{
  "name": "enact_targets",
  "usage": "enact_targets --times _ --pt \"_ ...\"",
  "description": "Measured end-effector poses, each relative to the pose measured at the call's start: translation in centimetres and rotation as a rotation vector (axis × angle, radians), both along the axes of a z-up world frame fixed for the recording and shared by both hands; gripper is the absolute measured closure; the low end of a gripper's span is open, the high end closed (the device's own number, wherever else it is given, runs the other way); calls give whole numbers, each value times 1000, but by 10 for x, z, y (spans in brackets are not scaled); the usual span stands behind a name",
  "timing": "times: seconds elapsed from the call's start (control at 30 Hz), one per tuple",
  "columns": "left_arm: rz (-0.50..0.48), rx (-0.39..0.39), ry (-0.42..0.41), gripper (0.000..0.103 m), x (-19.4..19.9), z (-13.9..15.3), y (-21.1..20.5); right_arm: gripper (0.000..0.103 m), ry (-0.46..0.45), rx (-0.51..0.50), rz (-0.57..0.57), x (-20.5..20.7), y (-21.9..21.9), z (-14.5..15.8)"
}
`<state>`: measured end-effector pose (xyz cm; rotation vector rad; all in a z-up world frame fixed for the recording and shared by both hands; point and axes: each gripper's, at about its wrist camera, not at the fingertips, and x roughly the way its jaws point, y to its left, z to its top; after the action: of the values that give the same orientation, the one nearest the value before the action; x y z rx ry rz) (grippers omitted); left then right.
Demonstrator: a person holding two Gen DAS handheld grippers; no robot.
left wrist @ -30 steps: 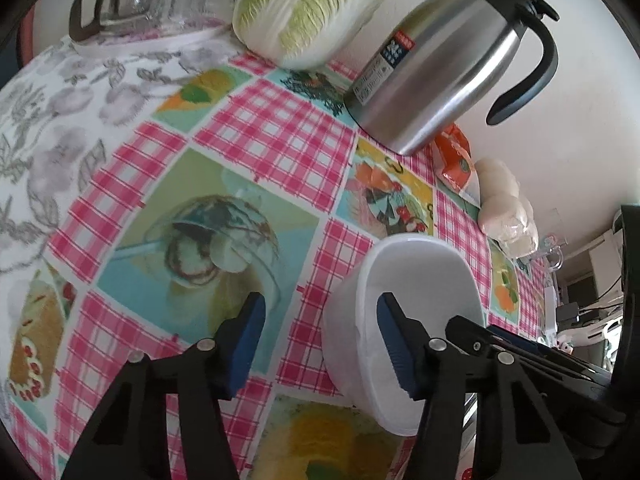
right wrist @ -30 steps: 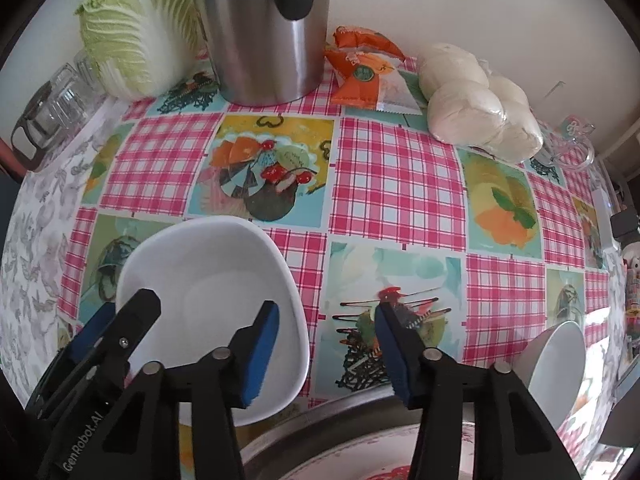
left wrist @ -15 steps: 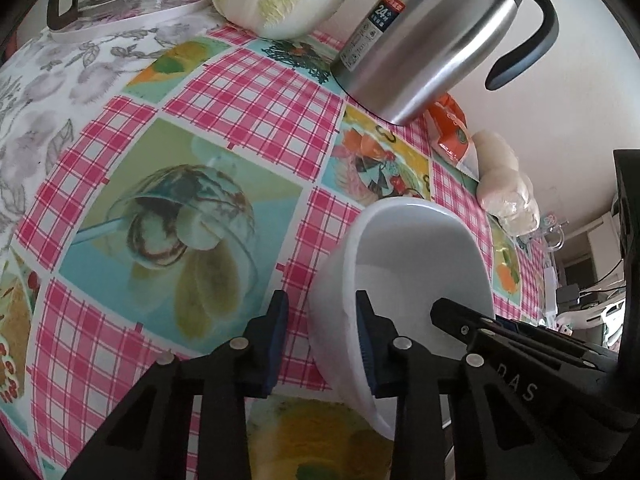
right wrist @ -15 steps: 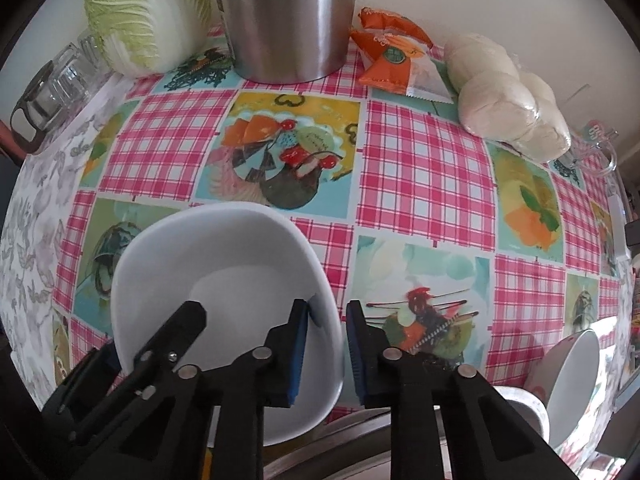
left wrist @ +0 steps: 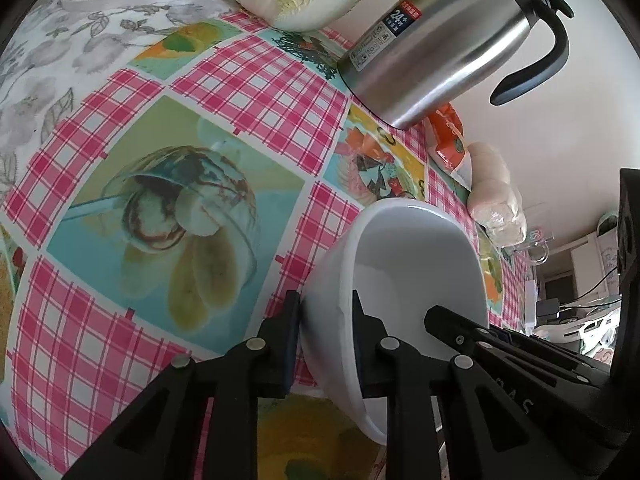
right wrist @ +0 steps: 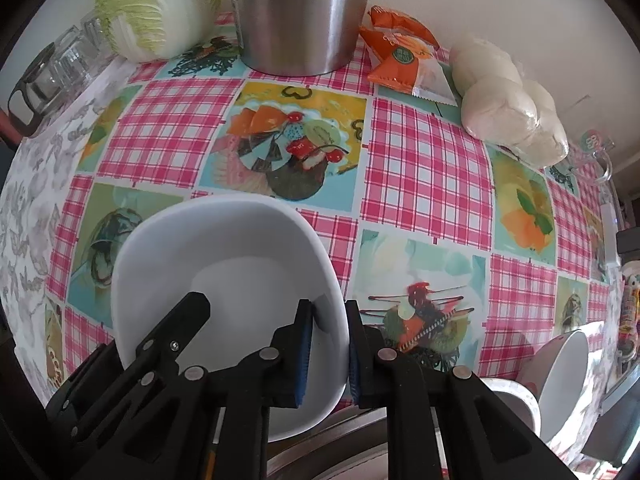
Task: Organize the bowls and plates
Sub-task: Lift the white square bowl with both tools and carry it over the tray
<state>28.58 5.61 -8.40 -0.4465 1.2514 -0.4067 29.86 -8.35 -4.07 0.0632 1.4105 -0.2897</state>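
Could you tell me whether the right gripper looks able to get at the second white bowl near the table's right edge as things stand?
Probably not yet: the right gripper is shut on the white bowl, which the left gripper also clamps. The second bowl itself lies unobstructed beyond it.

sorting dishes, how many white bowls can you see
2: one bowl gripped by both tools, another bowl tilted at the table's right edge. More may be hidden below.

Both tools are matte black plastic: the left gripper (left wrist: 326,320) and right gripper (right wrist: 328,350) carry silver rivets and blue pads (right wrist: 305,354).
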Motion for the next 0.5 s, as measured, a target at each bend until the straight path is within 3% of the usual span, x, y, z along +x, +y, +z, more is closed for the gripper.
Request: enact_targets --times 0.27,0.5 --pt "30 -11 -26 81 -3 18 19 87 -32 -8 33 -1 16 13" --pt "46 -20 -100 81 -9 54 28 88 -105 -8 66 -8 25 46"
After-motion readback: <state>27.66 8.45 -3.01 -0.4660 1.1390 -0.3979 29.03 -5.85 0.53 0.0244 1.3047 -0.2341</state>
